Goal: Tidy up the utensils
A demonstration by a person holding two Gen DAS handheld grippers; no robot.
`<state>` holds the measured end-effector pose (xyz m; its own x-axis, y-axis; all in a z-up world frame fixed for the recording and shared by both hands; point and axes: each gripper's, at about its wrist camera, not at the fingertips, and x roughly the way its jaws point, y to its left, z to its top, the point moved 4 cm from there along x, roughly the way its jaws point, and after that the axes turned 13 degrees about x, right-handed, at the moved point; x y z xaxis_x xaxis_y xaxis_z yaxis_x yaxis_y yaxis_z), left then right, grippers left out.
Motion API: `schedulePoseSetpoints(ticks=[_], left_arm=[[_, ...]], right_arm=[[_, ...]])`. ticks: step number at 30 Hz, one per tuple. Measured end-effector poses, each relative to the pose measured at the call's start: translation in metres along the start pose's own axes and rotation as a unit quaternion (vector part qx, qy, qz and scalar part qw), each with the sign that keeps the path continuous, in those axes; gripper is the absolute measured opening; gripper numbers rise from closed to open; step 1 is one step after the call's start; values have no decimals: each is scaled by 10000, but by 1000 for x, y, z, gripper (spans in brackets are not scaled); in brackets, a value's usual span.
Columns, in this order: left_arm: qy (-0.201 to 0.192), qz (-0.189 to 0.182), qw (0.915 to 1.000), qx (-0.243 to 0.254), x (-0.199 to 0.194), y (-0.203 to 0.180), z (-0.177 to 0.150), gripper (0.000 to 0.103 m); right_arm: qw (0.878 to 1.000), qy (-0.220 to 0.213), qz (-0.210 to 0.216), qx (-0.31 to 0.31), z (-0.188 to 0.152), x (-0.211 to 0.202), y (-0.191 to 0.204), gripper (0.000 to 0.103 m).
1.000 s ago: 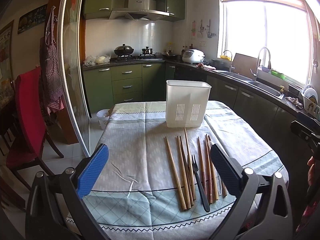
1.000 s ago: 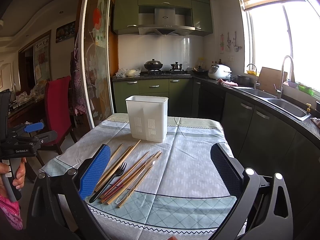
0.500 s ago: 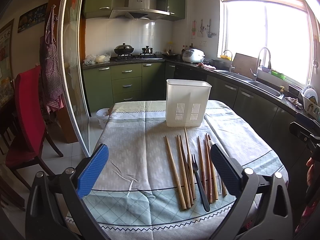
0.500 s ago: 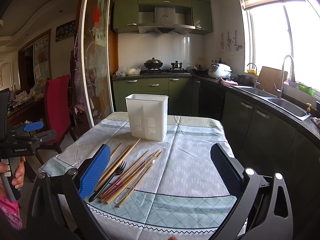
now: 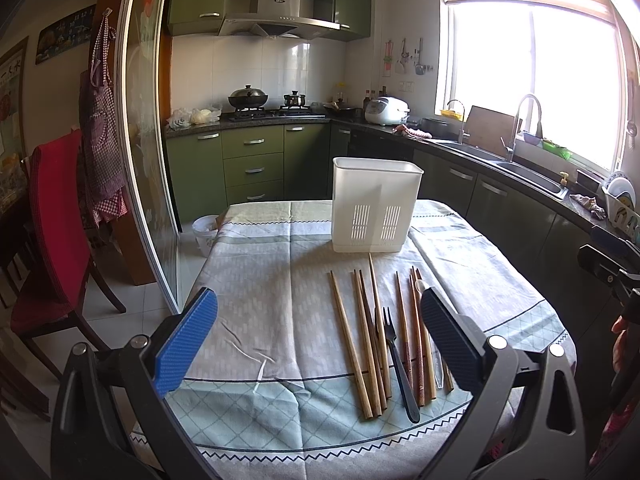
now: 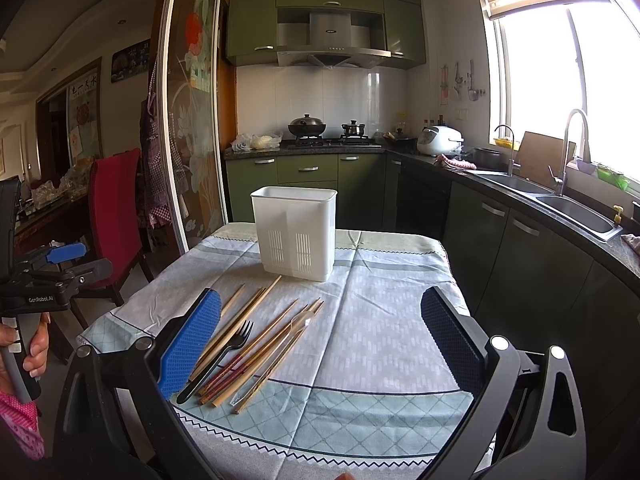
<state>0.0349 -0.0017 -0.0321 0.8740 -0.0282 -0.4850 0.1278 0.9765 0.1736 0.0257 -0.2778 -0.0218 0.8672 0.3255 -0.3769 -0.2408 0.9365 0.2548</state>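
Note:
A white slotted utensil holder (image 5: pixel 375 206) stands upright at the table's far side; it also shows in the right wrist view (image 6: pixel 295 232). Several wooden chopsticks (image 5: pixel 362 332), a black plastic fork (image 5: pixel 396 360) and a clear plastic spoon (image 6: pixel 294 344) lie side by side on the cloth in front of it. The chopsticks (image 6: pixel 256 320) and fork (image 6: pixel 224 356) also show in the right wrist view. My left gripper (image 5: pixel 320 336) is open and empty, held above the table's near edge. My right gripper (image 6: pixel 320 336) is open and empty, with the utensils by its left finger.
The table wears a pale patterned cloth (image 5: pixel 280 280). A red chair (image 5: pixel 52 220) stands to the left by a glass sliding door (image 5: pixel 148 120). Green cabinets and a counter with a sink (image 6: pixel 576 208) run along the right and back.

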Motion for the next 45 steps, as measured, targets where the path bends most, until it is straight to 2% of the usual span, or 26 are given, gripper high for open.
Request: schedulePoseSetpoints(ticks=[21,25,30,32,36,40,42,44,45], left_arm=[[26,-27,10000,-8,1,0,0,97],[208,-260,9994,-19,12,-5,-1,97],[844,-509,9951,86,45,-16,4,97],[1262,-821,9886,34,65,-22,4,97],[2165,-1485,9649,-43,105,-41,3,97],[2763,-1988,9402,-117,130,-66,-1,97],[2984,-2189,9290,-63,139,-80,-5,93],[3224,-2374,9164,-2,145,-94,-9,77],[3347,-2430,9104,9,148,-100,-11,74]], right_arm=[[10000,43,-3,14,-2,2,-3,99],[9992,340,94,168,-13,23,-10,99],[9944,994,5,349,-13,52,-29,99],[9895,1393,-49,379,-14,68,-37,99],[9710,2308,68,616,-21,97,-52,99],[9577,2722,78,934,-27,113,-68,99],[9545,2787,121,1052,-30,117,-73,99],[9513,2864,143,1130,-33,119,-76,99],[9503,2890,156,1151,-34,120,-77,99]])
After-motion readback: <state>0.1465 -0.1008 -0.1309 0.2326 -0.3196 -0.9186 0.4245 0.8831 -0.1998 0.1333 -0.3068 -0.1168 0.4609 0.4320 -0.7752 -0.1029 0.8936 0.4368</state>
